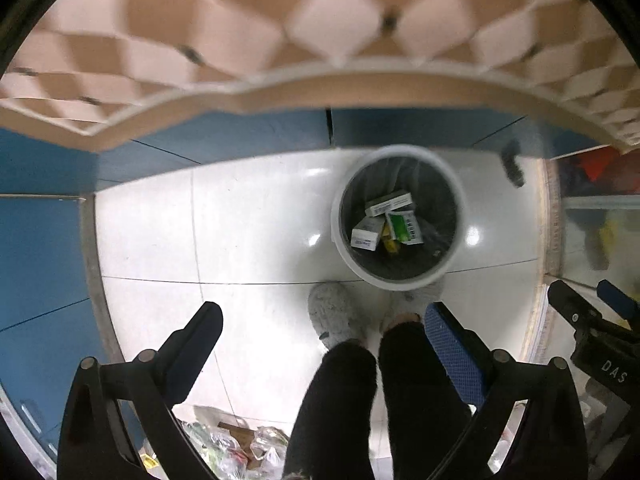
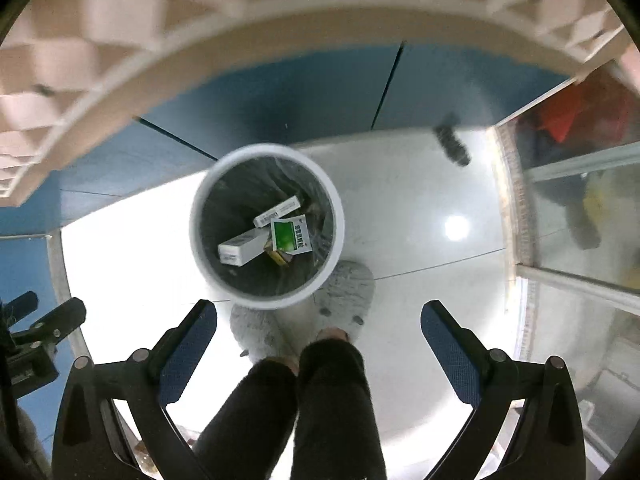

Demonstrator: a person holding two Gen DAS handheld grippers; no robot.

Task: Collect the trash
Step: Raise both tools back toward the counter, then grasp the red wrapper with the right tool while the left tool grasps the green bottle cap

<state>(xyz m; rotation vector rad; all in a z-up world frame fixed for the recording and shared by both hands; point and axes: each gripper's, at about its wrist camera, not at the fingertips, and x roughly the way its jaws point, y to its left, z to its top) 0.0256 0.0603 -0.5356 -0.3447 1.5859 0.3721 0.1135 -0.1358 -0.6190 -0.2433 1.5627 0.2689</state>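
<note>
From the left wrist view, the left gripper (image 1: 324,344) points straight down with its jaws spread wide and nothing between them; the white bin (image 1: 398,216) stands on the glossy floor at about one o'clock, just ahead of the person's grey slippers (image 1: 332,316). Inside lie several small cartons, a green-faced box (image 1: 406,227) among them, on a dark liner. More litter (image 1: 240,450), crinkled clear wrappers and card, lies at six o'clock. From the right wrist view, the right gripper (image 2: 318,346) is likewise wide apart and empty, the bin at eleven o'clock. The long white carton (image 2: 243,251) runs from eight to two o'clock. Such cartons are probably light, stiff yet crushable; they look best pinched across the narrow faces at mid-length.
</note>
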